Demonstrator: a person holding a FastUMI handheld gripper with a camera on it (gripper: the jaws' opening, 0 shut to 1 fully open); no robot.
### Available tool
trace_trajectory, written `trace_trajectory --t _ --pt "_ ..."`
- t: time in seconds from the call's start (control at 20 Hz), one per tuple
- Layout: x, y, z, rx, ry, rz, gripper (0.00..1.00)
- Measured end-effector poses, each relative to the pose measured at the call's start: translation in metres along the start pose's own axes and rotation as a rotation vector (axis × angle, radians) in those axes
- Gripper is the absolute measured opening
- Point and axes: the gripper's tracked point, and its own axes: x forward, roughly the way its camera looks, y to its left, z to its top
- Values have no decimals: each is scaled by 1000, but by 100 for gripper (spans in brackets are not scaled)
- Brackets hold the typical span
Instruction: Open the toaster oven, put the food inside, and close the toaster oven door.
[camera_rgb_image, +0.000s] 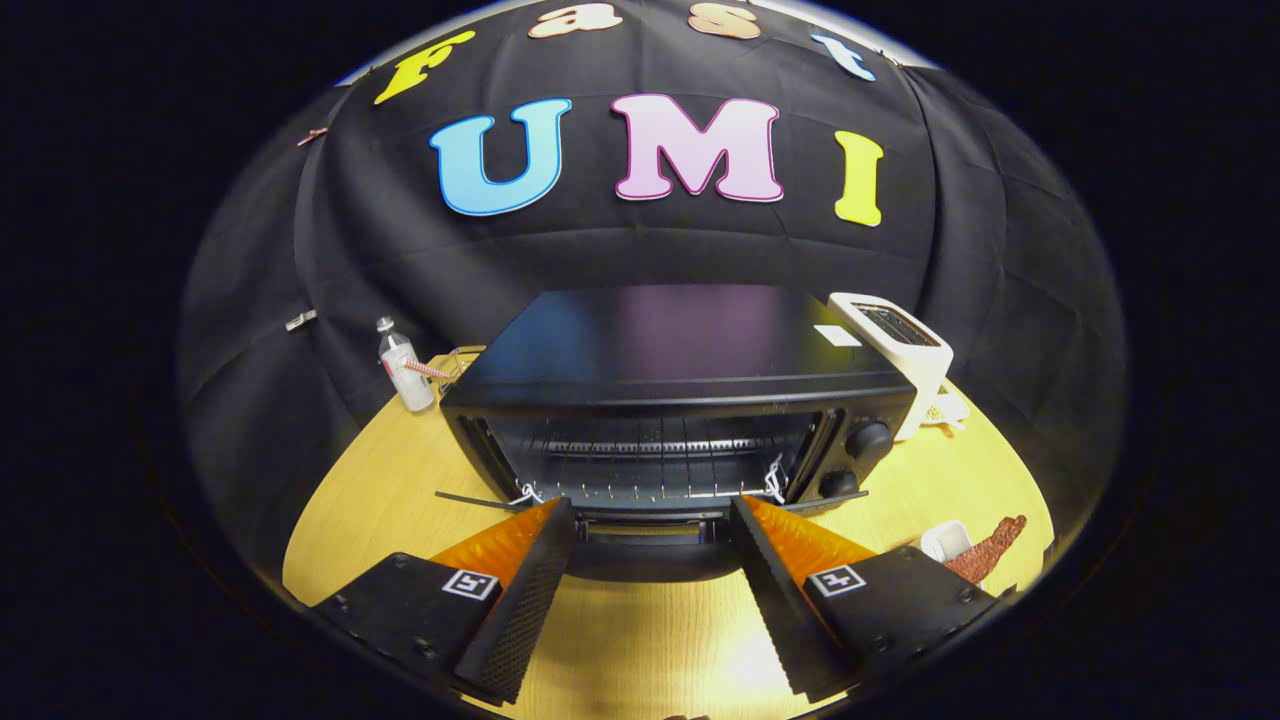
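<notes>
The black toaster oven (680, 350) stands on the wooden table (380, 500) straight ahead, with two knobs (868, 438) on its right side. Its door (648, 550) hangs folded down flat, and the wire rack (650, 450) inside is bare. My gripper (652, 508) is open, fingers spread wide, with the door's front edge lying between them and the fingertips close to the oven's mouth. Nothing is held. The food, a reddish-brown strip (990, 548), lies on the table to the right of the right finger.
A small white cup (945, 540) sits beside the food. A white slot toaster (900, 340) stands at the oven's right rear corner. Left of the oven are a small plastic bottle (405, 375) and a wire holder (455, 362).
</notes>
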Motion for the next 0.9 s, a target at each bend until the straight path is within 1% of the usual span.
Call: trace_trajectory --t 0.2,0.4,0.6,0.7,0.9 --pt "-11 -2 -30 -30 57 -1 96" --pt "-19 -3 -66 -5 134 14 96" --pt "-11 -10 -100 27 228 11 96" --pt "-8 -13 -106 13 263 18 97" --pt "-16 -13 -106 1 266 58 97"
